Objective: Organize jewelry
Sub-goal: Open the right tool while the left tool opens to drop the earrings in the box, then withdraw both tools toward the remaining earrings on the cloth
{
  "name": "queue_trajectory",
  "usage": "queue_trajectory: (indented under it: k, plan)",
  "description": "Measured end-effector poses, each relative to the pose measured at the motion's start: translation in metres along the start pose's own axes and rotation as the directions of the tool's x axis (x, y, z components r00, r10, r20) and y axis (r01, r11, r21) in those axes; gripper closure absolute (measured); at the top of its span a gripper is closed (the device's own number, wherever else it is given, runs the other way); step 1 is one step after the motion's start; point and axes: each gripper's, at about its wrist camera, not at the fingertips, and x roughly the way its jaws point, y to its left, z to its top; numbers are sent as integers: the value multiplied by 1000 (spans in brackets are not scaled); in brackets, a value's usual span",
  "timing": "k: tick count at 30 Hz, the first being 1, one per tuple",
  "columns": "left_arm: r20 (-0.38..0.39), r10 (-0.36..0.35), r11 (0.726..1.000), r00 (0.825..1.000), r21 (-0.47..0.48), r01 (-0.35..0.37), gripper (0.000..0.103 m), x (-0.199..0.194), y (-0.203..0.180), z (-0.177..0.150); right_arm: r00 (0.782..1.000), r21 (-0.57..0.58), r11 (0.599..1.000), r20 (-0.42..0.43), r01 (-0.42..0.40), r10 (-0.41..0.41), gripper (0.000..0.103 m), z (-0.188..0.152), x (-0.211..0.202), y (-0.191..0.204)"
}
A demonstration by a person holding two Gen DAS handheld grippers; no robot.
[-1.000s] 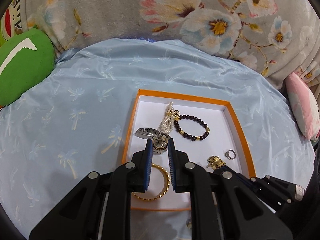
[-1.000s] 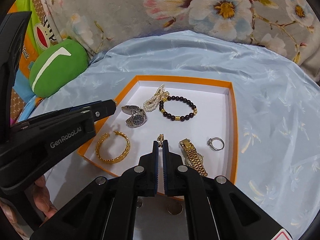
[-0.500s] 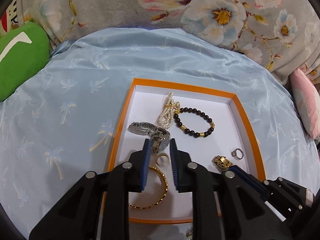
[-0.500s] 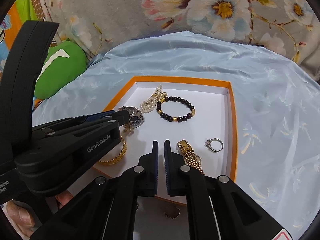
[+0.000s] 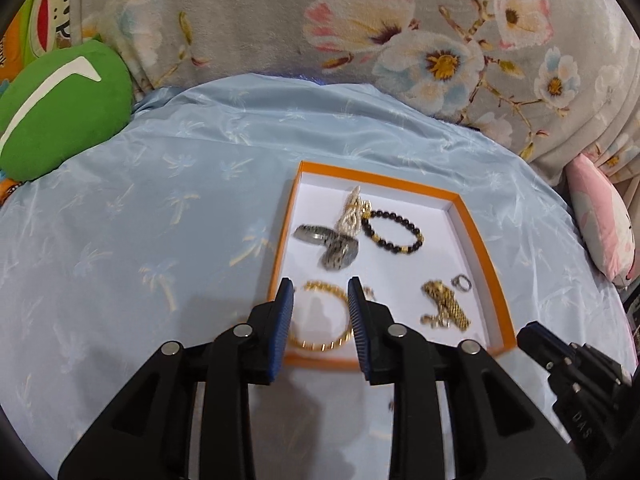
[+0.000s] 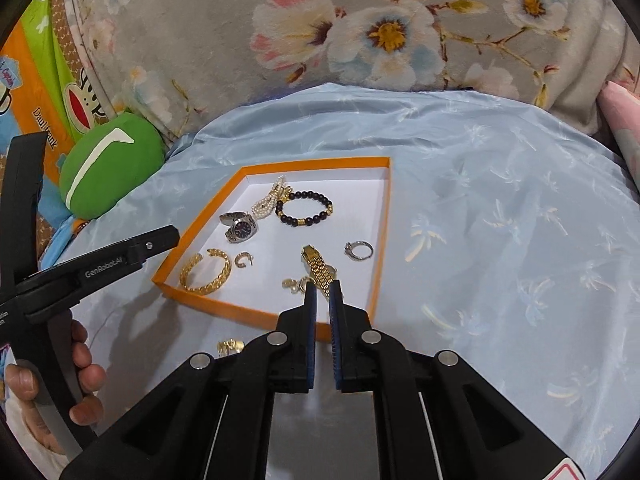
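The orange-rimmed tray [image 6: 276, 313] lies flat on the blue cloth [image 6: 500, 240], with bare cloth on all four sides. The widest clear strip is to the tray's right in the right wrist view. A green cushion [image 6: 108, 168] borders the cloth at the far left, and a flowered blanket [image 6: 360, 32] closes off the far edge.

My left tongs [image 5: 320, 292] hang above the tray's near rim. Their jaws are opening and grip nothing; the gold bangle [image 5: 320, 316] lies in the tray beneath the gap. My right tongs [image 6: 323, 292] are clenched to a narrow slit with nothing between them, and their tips sit over the tray's near edge by the gold watch [image 6: 318, 270].

Count inside the tray:
- two watches, one gold and one silver [image 6: 240, 228]
- one gold bangle
- one dark bead bracelet [image 6: 305, 209]
- one pearl strand [image 6: 270, 200]
- one silver ring [image 6: 359, 250]
- one small gold hoop [image 6: 243, 259]
- one small gold piece [image 6: 294, 283] beside the gold watch

One gold piece [image 6: 230, 347] lies outside the tray, on the cloth in front of its near rim.
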Motion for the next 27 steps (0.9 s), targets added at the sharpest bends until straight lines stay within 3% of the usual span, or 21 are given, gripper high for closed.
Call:
queue_trajectory:
  k: [2,6,12,24,27]
  plan:
    - [-4,3,1000,1000,1,-3,75,-10,2,-13,1000,-7,1000,-5,3,-3,95,-11,-9,0]
    - [-1,66,996,998,52,-66,62,-26,-4,-43,999,-28,1000,-36,3,-4,91,-29,-11,7]
    - [-46,63,997,997,55,-61,48,-29,-5,-72,995,-72,997,-95,9,-15,80,-39,9,23]
    - [-76,71,996,995,54,-67,48,-22,-2,-78,986,-102,993,-152,53,-69,80,-29,40,34]
    - [-78,70,996,994,65,-65,48,-21,-4,-79,983,-108,992,-163,65,-82,88,-29,43,35]
